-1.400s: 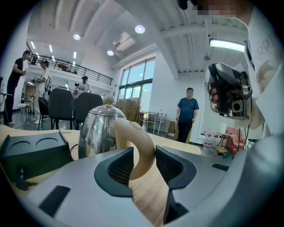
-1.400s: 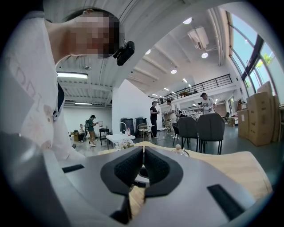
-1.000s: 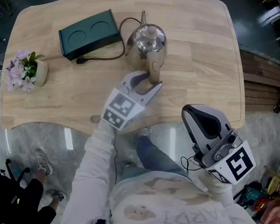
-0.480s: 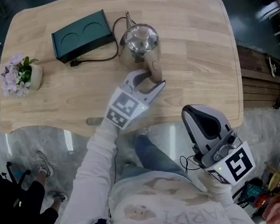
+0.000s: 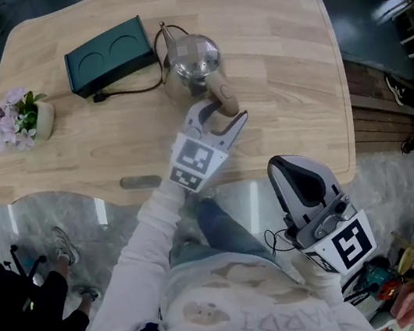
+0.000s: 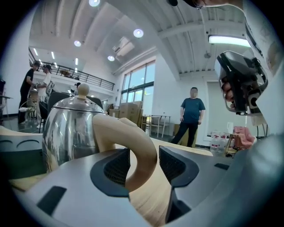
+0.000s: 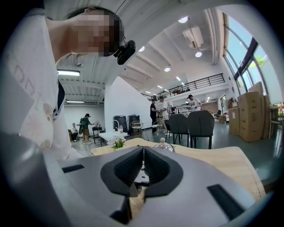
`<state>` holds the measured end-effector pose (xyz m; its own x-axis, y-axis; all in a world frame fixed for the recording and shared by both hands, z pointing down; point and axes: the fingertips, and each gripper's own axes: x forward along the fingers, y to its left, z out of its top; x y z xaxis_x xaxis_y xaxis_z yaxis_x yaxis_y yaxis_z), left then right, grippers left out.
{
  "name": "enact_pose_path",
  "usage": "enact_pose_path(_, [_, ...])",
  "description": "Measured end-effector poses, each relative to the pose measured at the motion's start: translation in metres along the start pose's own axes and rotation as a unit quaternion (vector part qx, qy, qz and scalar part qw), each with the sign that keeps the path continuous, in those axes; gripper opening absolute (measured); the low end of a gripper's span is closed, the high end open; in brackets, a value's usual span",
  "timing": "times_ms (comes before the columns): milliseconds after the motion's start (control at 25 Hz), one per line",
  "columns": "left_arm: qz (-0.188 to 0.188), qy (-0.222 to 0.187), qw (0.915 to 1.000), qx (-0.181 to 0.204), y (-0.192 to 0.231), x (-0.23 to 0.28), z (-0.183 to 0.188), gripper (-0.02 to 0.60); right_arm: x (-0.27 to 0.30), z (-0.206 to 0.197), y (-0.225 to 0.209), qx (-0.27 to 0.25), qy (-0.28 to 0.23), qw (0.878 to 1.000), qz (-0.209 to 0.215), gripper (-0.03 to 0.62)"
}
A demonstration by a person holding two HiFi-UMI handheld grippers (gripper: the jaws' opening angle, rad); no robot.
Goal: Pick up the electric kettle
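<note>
Plainly, the move turns on the left gripper (image 5: 222, 118) and the kettle's handle (image 5: 224, 96). In the head view the electric kettle (image 5: 191, 54) stands upright on the wooden table (image 5: 281, 44), near the middle, with its spout toward 11 o'clock and its pale handle sticking out toward 5 o'clock. The left gripper comes in from the table's near edge, pointing at about 1 o'clock, so the kettle body lies just beyond its tips at roughly 11 o'clock.

The left gripper view settles the rest: the curved handle sits between the two jaws, arching down and back, with the steel body behind it at 10 o'clock. The jaws are opening. The left pad is close against the handle, while a clear gap shows at the right pad, so I judge there is no clamp yet.

The right gripper (image 5: 296, 177) is held off the table's near edge, at 5 o'clock from the kettle and well apart from it, with its jaws drawn together on nothing. The left is by far the nearer — closing on the handle looks like what a lift needs first.
</note>
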<state>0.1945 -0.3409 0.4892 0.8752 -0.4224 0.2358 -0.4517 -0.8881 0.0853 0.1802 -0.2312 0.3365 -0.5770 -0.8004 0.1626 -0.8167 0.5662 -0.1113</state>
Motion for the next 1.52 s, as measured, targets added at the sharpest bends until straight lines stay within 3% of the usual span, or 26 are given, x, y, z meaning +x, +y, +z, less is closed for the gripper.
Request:
enact_pose_path(240, [0.052,-0.012,0.9986,-0.003,0.007,0.011,0.001,0.183,-0.006,-0.004,-0.006,0.003,0.002,1.0,-0.01,0.02])
enact_pose_path(600, [0.096,-0.019,0.9951,-0.009,0.009,0.02,0.003,0.185,-0.016,-0.008,-0.014,0.01,0.001,1.0,-0.019,0.02])
enact_pose_path(1120, [0.083,-0.034,0.9958,-0.021,0.005,0.041,0.004,0.186,-0.022,-0.014,-0.026,0.016,0.008,0.999,-0.032,0.02])
enact_pose_path(1360, [0.107,-0.033,0.9935,-0.021,0.01,0.043,0.005,0.184,-0.02,-0.014,-0.029,0.016,0.01,0.999,-0.032,0.02])
enact_pose_path(1520, [0.106,-0.021,0.994,-0.019,0.013,0.043,0.003,0.135,-0.016,-0.013,-0.029,0.014,0.012,0.999,-0.031,0.02])
